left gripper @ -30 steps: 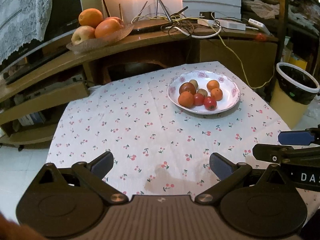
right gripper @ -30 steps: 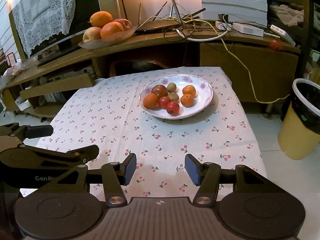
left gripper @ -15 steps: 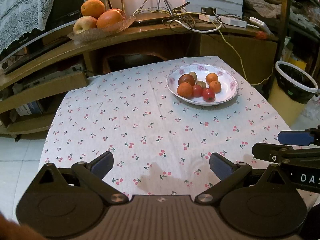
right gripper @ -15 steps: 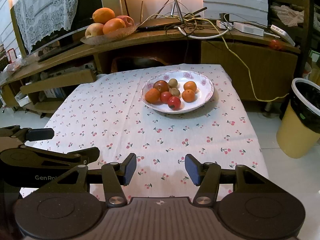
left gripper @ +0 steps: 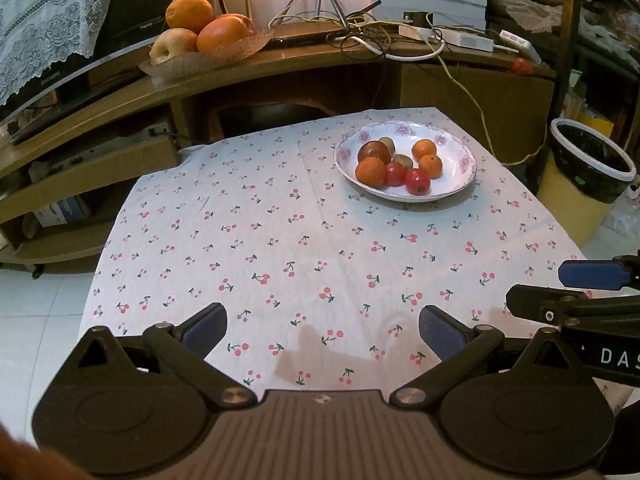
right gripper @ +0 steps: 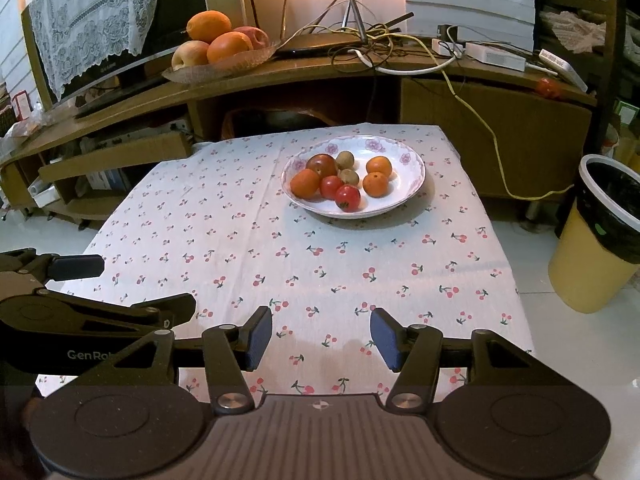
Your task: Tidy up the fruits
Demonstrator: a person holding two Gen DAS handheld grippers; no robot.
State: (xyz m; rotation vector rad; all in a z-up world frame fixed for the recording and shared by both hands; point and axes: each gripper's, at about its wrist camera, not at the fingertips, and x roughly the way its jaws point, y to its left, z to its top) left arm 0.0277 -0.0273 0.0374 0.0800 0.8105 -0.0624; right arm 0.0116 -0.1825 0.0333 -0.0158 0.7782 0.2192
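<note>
We see the right gripper (left gripper: 592, 292) only partly in the left wrist view; the picture's right edge cuts off its body and its printed lettering. The left gripper (right gripper: 92, 280) is likewise cut at the left edge of the right wrist view, its lettering incomplete. In the white plate (right gripper: 408, 188), the dark red fruit (right gripper: 322, 165) partly hides a small brown fruit (right gripper: 345, 159). The small red object (right gripper: 547, 88) on the wooden shelf (right gripper: 320, 72) is too small to identify. The yellow bin (right gripper: 596, 240) runs past the right edge.
</note>
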